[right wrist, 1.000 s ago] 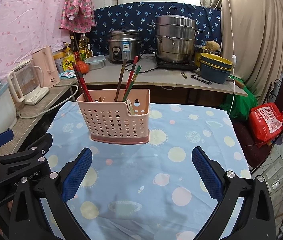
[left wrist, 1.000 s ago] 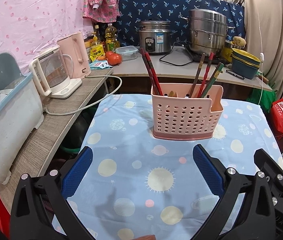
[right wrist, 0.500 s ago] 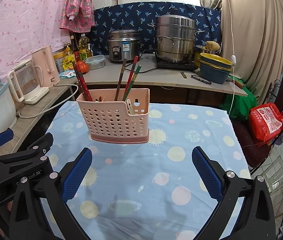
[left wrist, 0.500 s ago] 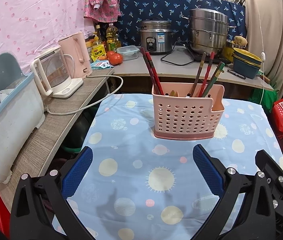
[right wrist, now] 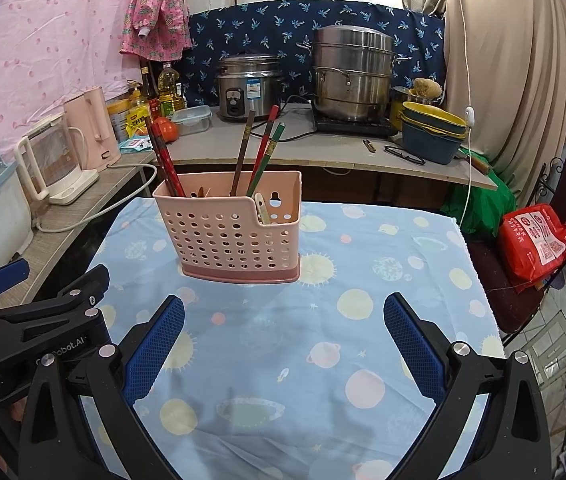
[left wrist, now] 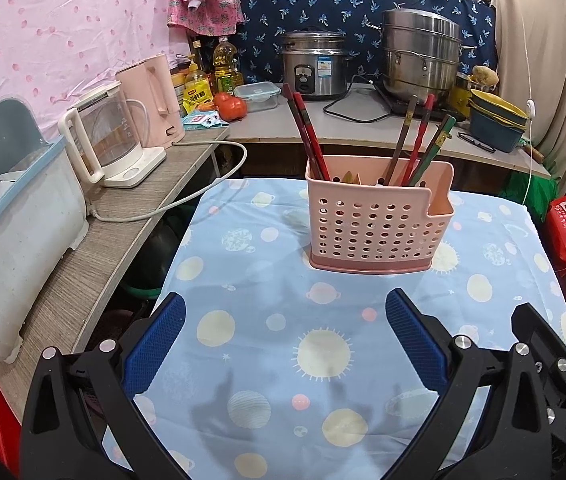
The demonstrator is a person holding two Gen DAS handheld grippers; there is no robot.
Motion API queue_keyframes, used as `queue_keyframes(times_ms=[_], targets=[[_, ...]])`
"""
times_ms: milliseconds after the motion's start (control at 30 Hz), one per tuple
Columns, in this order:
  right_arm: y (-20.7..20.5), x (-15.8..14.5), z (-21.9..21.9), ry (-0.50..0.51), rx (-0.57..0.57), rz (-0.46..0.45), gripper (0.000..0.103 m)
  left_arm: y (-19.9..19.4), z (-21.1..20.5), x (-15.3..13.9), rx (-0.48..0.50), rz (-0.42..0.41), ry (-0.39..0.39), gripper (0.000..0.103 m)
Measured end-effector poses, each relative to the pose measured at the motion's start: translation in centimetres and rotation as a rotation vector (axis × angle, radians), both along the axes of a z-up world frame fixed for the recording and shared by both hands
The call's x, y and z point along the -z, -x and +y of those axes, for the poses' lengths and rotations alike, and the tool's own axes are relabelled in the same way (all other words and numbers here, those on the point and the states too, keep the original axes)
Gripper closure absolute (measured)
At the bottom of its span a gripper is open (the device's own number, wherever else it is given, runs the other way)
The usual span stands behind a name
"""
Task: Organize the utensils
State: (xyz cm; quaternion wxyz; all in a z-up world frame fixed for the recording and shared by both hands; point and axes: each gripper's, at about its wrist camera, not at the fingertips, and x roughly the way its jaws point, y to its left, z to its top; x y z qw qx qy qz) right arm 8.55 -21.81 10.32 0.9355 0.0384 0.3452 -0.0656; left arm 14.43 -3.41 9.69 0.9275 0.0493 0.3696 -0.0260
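Note:
A pink perforated utensil holder stands on the blue planet-print tablecloth; it also shows in the right wrist view. Red chopsticks lean at its left end; brown, red and green chopsticks lean in the middle. A white utensil sits in the right notch compartment. My left gripper is open and empty, well short of the holder. My right gripper is open and empty, also short of it. The left gripper's body shows in the right wrist view.
A wooden side counter at left holds a glass kettle, pink kettle and a white-and-blue bin. The back counter holds a rice cooker, steel steamer and stacked bowls. A red bag lies right of the table.
The left gripper has drifted slightly back and up; the holder sits a little lower in its view. The right gripper's view is almost unchanged. Both stay open and empty.

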Motion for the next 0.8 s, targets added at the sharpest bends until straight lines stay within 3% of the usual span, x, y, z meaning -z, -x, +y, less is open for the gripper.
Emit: queue_keyframes(times_ms=[800], targets=[[0.01, 0.11, -0.03, 0.003, 0.0, 0.003, 0.007, -0.18, -0.08, 0.12, 0.003, 0.005, -0.008, 0.007]])
